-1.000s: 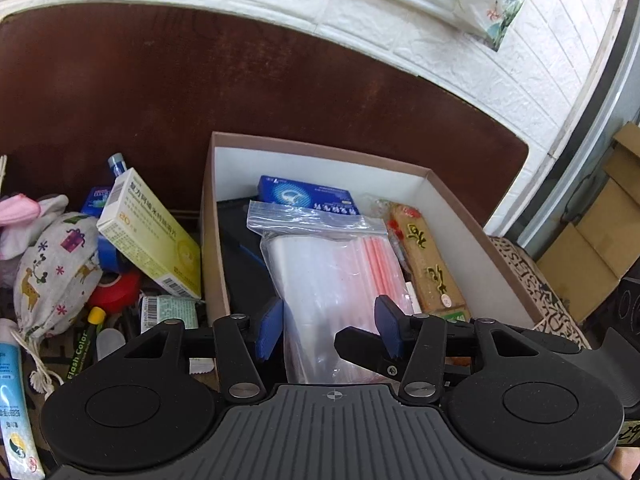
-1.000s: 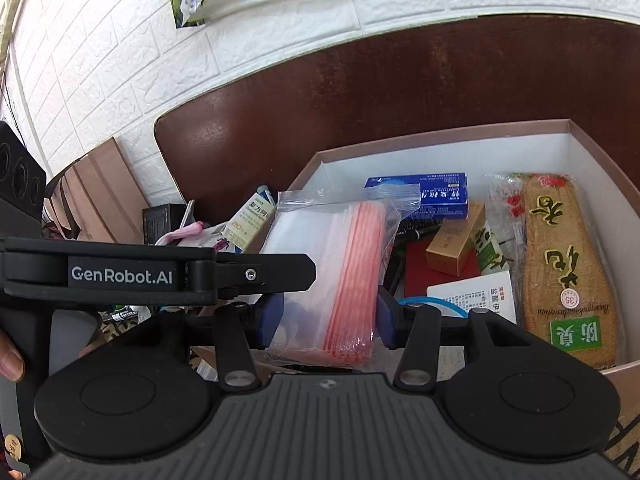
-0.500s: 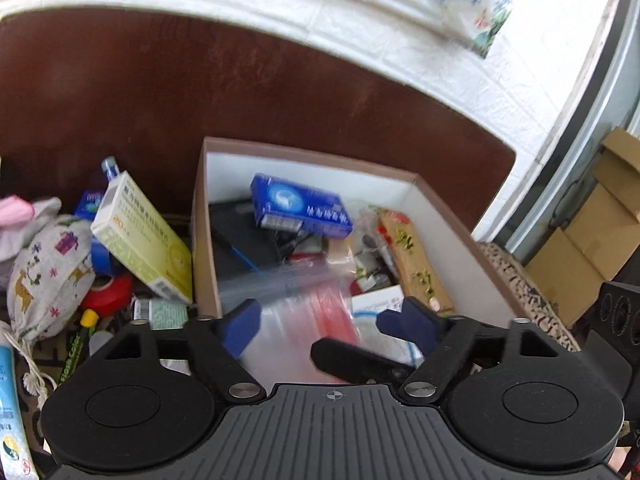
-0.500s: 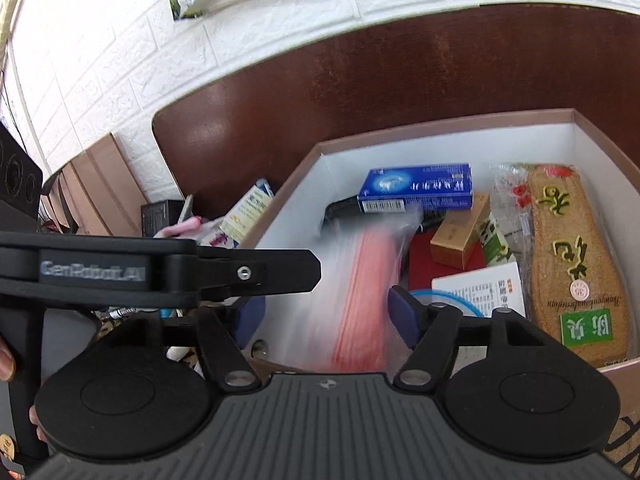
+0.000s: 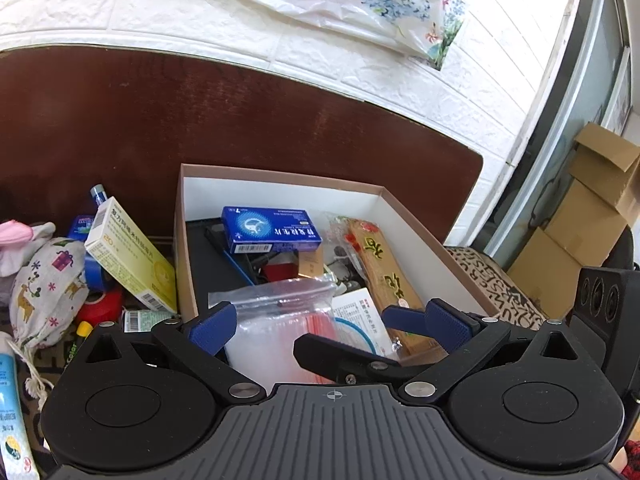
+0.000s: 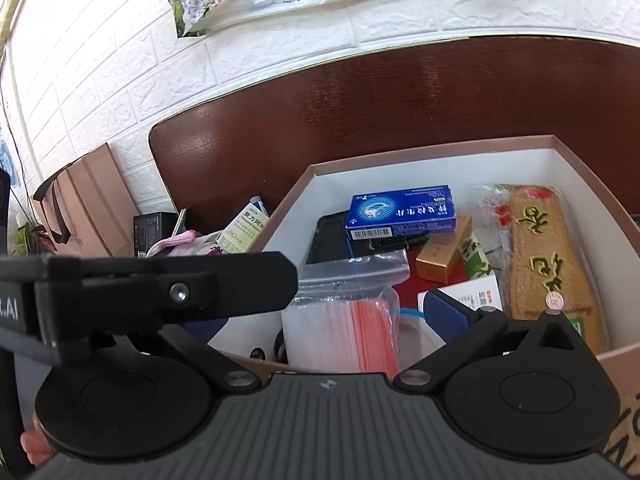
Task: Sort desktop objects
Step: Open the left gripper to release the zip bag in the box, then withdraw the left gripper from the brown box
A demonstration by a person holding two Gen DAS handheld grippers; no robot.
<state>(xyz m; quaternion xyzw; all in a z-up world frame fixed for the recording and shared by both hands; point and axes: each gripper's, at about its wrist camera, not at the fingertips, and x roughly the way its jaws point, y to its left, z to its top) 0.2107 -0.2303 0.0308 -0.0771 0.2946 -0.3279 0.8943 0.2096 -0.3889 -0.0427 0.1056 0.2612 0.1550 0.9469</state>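
My left gripper (image 5: pixel 334 326) and right gripper (image 6: pixel 334 320): jaws just spread wide, released. Bag of zip pouches (image 5: pixel 280 320) lies loose in cardboard box (image 5: pixel 280 176) on bench, near front wall, beside blue carton (image 5: pixel 272 230).

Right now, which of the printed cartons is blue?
The blue carton inside the storage box; the yellow-white carton lies outside it.

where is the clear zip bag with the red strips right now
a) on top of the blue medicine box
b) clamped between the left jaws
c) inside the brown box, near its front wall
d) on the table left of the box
c: the zip bag lies inside the brown box at its near end, with both sets of jaws spread wide and clear of it; the blue medicine box sits farther back.
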